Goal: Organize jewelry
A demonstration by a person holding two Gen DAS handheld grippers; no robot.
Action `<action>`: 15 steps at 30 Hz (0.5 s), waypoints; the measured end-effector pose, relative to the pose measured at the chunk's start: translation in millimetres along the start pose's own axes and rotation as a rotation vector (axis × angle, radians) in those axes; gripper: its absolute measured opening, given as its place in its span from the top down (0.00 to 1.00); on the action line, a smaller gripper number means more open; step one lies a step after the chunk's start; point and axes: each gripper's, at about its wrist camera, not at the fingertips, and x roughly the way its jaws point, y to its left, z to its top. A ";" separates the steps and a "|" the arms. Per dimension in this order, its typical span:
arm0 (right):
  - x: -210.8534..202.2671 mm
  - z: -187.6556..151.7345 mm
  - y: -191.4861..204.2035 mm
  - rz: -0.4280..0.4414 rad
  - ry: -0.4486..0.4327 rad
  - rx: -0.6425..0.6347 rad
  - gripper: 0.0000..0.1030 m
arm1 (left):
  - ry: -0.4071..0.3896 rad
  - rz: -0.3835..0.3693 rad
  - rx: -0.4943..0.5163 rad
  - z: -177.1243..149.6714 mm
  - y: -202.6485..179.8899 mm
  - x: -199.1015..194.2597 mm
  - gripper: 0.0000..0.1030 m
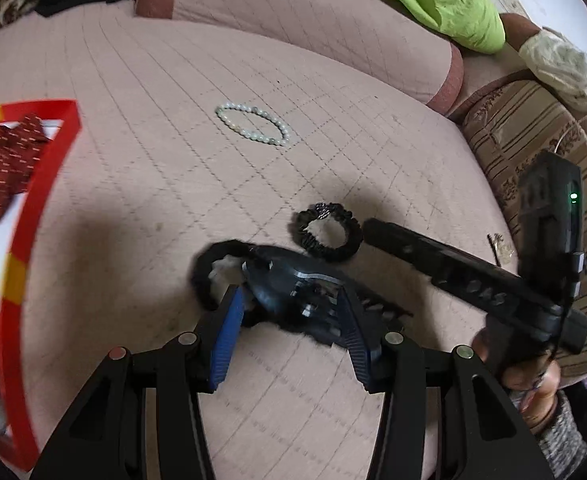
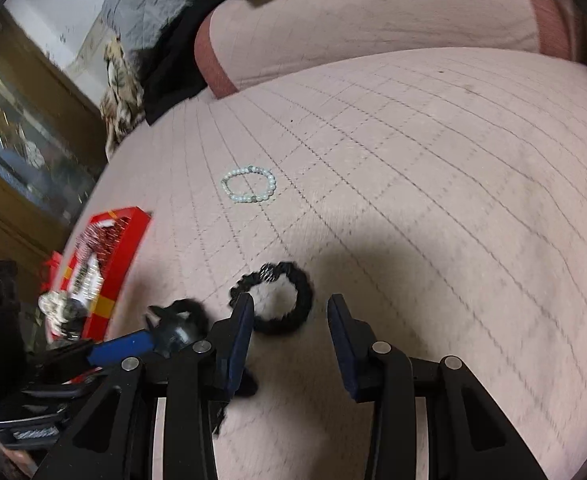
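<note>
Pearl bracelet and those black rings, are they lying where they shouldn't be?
Yes. The pearl bracelet and black beaded ring lie loose on the pink cushion, outside the red box. A fuzzy black hair tie sits between the left gripper's fingers.

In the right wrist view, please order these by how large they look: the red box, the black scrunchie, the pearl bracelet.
1. red box, largest, though partly cut off by blur and clutter
2. black scrunchie
3. pearl bracelet, smallest; it lies farther from the camera, so its true size against the scrunchie is unsure
</note>
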 end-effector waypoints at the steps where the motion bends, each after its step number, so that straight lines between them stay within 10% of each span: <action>1: 4.9 1.5 1.2 -0.011 0.010 -0.014 0.59 | 0.002 -0.007 -0.006 1.4 -0.2 3.6 0.54; 5: 19.3 2.8 4.6 -0.052 0.033 -0.073 0.90 | 0.011 -0.041 -0.015 5.7 -3.1 15.1 0.58; 10: 15.6 -0.6 -4.2 -0.044 0.020 -0.041 0.92 | 0.013 -0.079 -0.022 7.5 -9.8 14.8 0.87; 15: -15.4 -7.3 -15.5 -0.071 -0.044 0.013 0.92 | 0.004 -0.088 0.014 8.5 -23.2 1.0 0.93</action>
